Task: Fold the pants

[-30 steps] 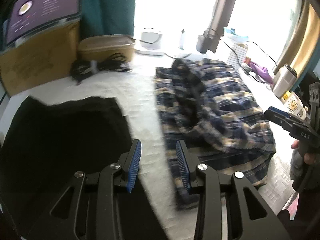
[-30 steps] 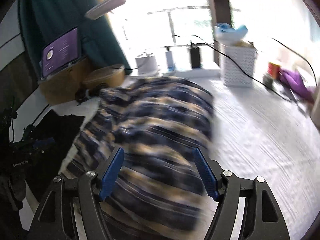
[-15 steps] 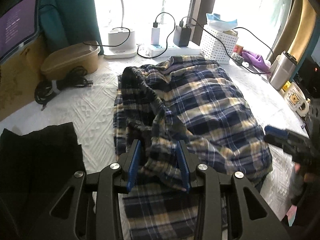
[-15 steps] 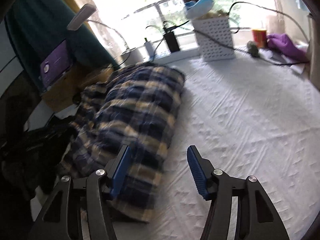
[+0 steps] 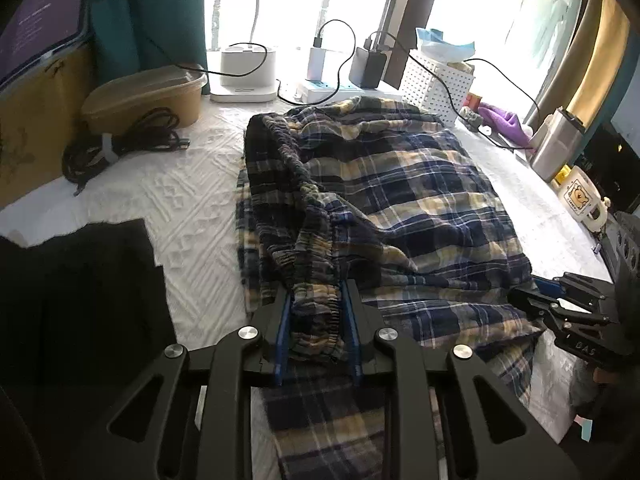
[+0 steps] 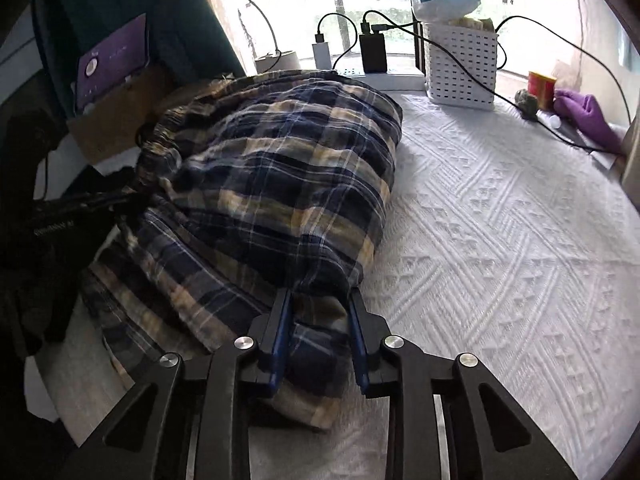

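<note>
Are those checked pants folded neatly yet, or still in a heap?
Still a heap: the pants lie bunched and rumpled, waistband twisted across the top.

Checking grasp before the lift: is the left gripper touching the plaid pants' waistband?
Touching. In the left wrist view the left gripper, jaws just closing, has both blue pads pressed on the bunched elastic waistband of the plaid pants.

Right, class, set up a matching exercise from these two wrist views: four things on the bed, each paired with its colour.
Things:
1. pants
2. basket
3. glove
4. bedspread

Colours:
A. purple
B. textured white, no holes
C. navy and yellow plaid
D. white with holes

Pairs: 1-C, 2-D, 3-A, 4-B
</note>
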